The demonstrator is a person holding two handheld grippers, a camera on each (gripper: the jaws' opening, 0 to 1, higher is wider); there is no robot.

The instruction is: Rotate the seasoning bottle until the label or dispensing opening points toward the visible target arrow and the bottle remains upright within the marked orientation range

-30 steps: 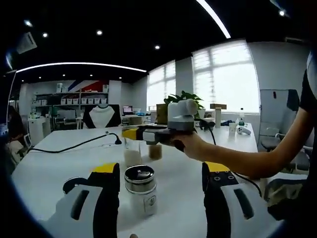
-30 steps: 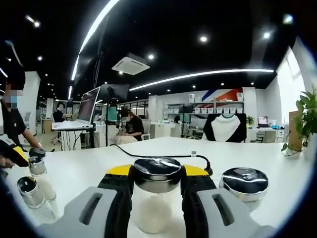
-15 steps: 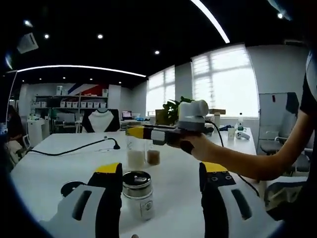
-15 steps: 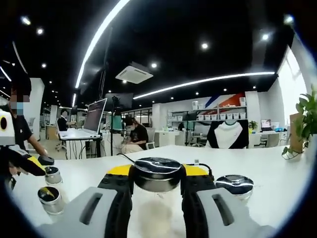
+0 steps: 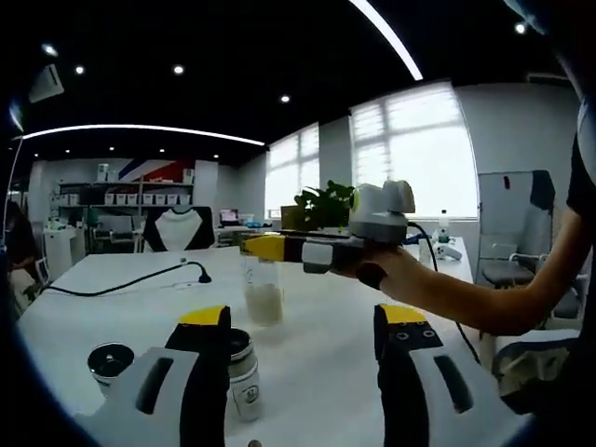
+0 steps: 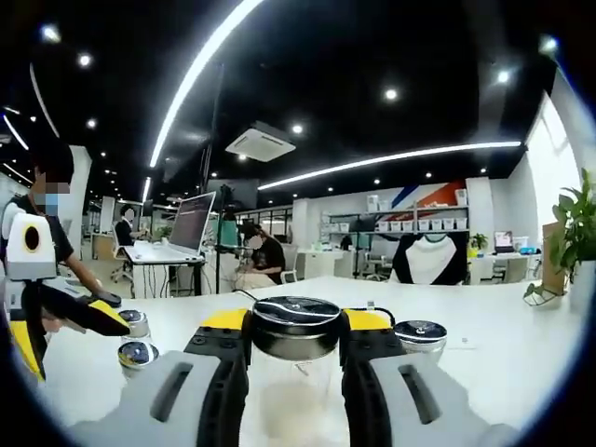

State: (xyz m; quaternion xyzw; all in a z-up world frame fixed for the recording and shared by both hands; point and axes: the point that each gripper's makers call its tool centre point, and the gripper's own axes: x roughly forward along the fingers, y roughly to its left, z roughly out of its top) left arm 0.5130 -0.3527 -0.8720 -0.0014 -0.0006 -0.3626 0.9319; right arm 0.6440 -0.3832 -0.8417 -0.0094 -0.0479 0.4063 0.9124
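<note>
While the left gripper (image 5: 303, 372) hovers with its jaws spread and nothing between them, the left gripper view has a small seasoning jar (image 5: 244, 377) with a dark lid standing on the white table (image 5: 317, 326) just beside the left jaw and partly behind it, and another dark-lidded jar (image 5: 110, 358) further left; its label bears a mark too small to read; beyond, the right gripper (image 5: 270, 248) comes in from the right, carrying a clear seasoning bottle (image 5: 264, 293) of pale grains that hangs upright, seemingly above the table. Seen in the right gripper view, that bottle (image 6: 296, 326) sits clenched between the jaws of the right gripper (image 6: 296, 358), its round dark cap up, its long axis upright and crossing the jaws; the right hand is plainly the one to turn it; no label, opening or target arrow can be made out, so its facing is hard to judge; the left gripper (image 6: 56, 312) shows at left over two jars (image 6: 137, 340), and a lidded jar (image 6: 421, 335) stands right.
</note>
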